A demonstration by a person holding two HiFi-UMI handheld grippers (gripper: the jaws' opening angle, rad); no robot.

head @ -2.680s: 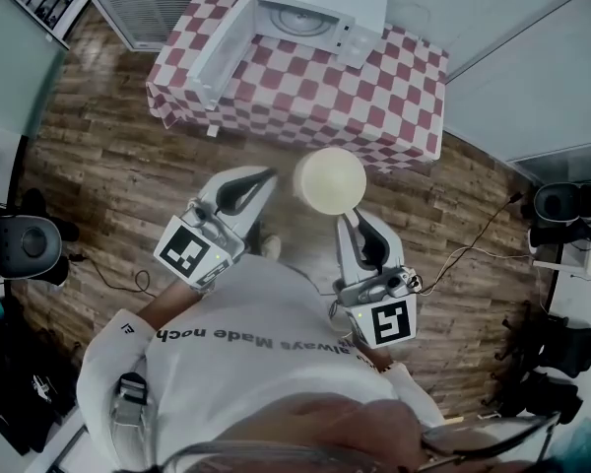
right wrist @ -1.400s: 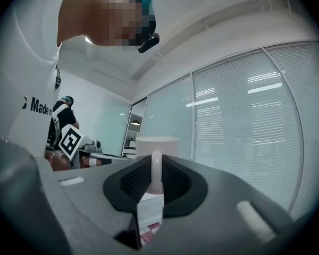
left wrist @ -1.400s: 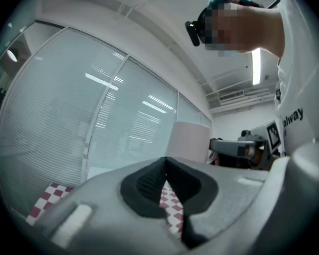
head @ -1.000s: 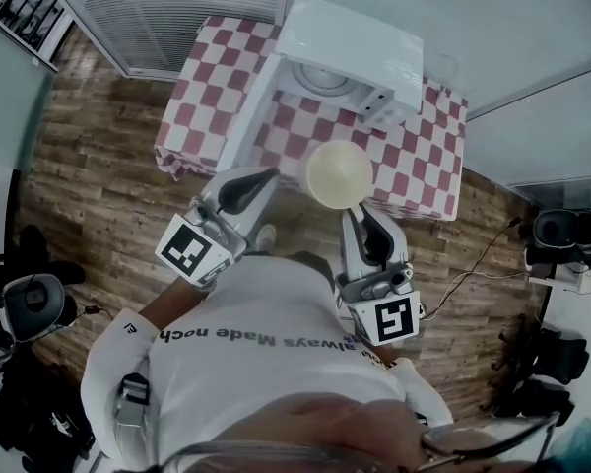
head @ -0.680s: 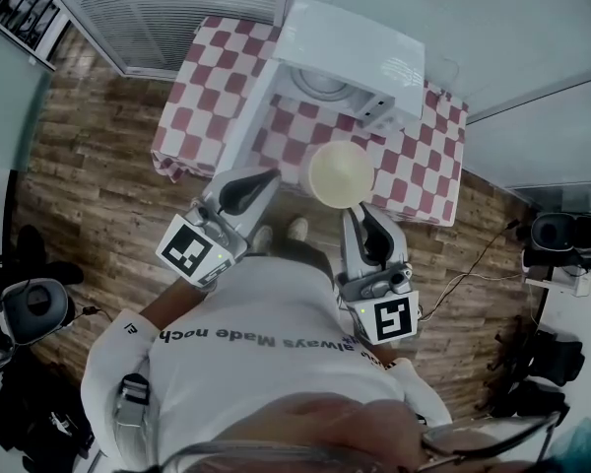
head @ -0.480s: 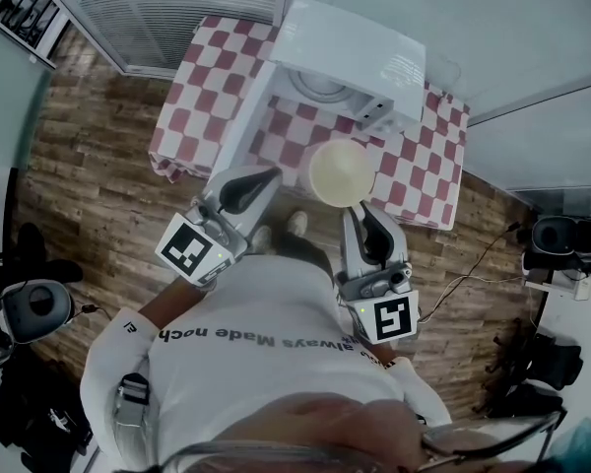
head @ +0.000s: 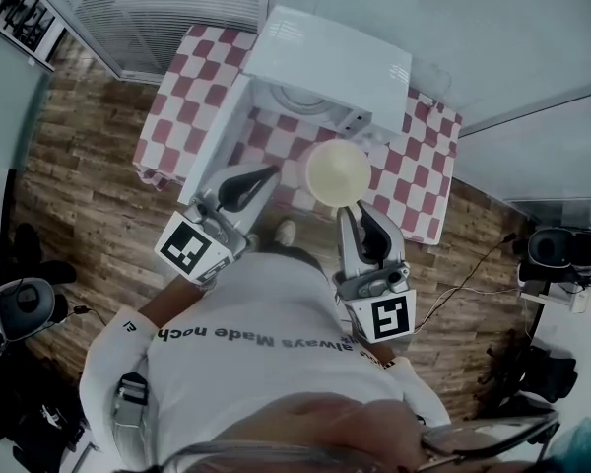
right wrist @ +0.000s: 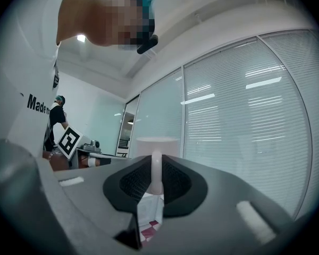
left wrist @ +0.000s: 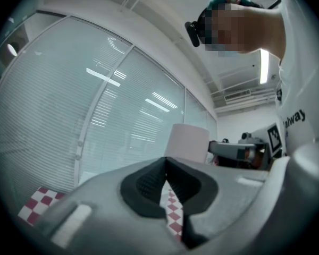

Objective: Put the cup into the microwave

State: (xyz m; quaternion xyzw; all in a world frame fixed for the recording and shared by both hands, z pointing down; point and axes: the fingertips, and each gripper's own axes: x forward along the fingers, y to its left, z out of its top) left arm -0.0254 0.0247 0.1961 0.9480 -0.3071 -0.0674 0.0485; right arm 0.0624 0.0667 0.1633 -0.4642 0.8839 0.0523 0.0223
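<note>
Right gripper view tells me my right gripper (right wrist: 156, 184) has its jaws clamped on the handle of the single pale cream cup (right wrist: 155, 145). That grip keeps it upright in the air just short of the one white box microwave (head: 327, 65), whose door (head: 215, 131) hangs open to receive it. My left gripper (left wrist: 166, 180), jaws together on nothing, waits beside. That makes two grippers over one red-and-white checked table (head: 406, 170).

Both grippers are held out ahead of the torso, side by side and apart. The left gripper (head: 259, 178) is pressed closed on nothing. The right gripper (head: 355, 217) is clamped on the handle of the cup (head: 338, 171).
</note>
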